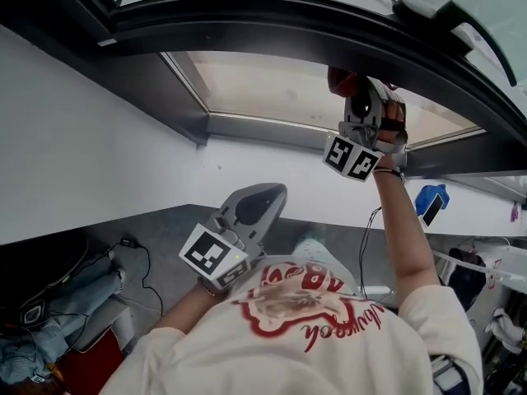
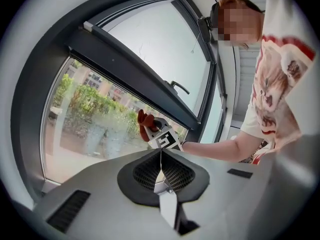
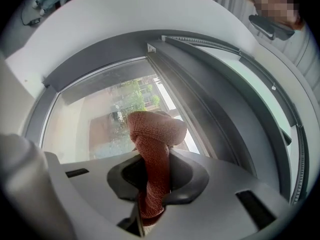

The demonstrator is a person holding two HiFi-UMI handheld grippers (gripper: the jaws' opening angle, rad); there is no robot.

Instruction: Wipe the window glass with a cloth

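Observation:
In the head view my right gripper [image 1: 359, 97] is raised to the window glass [image 1: 280, 89], shut on a bunched red cloth [image 1: 341, 80] that touches the pane just under the dark sash bar. The right gripper view shows the cloth [image 3: 154, 139] clamped between the jaws of that gripper [image 3: 155, 160], its knotted end pressed against the glass [image 3: 90, 119]. My left gripper [image 1: 265, 197] hangs lower, away from the pane, in front of the white wall. The left gripper view shows its jaws [image 2: 161, 156] closed on nothing, and beyond them the right gripper [image 2: 165, 138] with the cloth [image 2: 144, 124].
A dark frame [image 1: 247, 23] crosses above the pane, with a handle [image 2: 179, 87] on the upper sash. The white wall [image 1: 90, 155] runs below the window. Cables [image 1: 136, 257] and clothes [image 1: 49, 311] lie on the floor at left; a blue object [image 1: 430, 199] sits at right.

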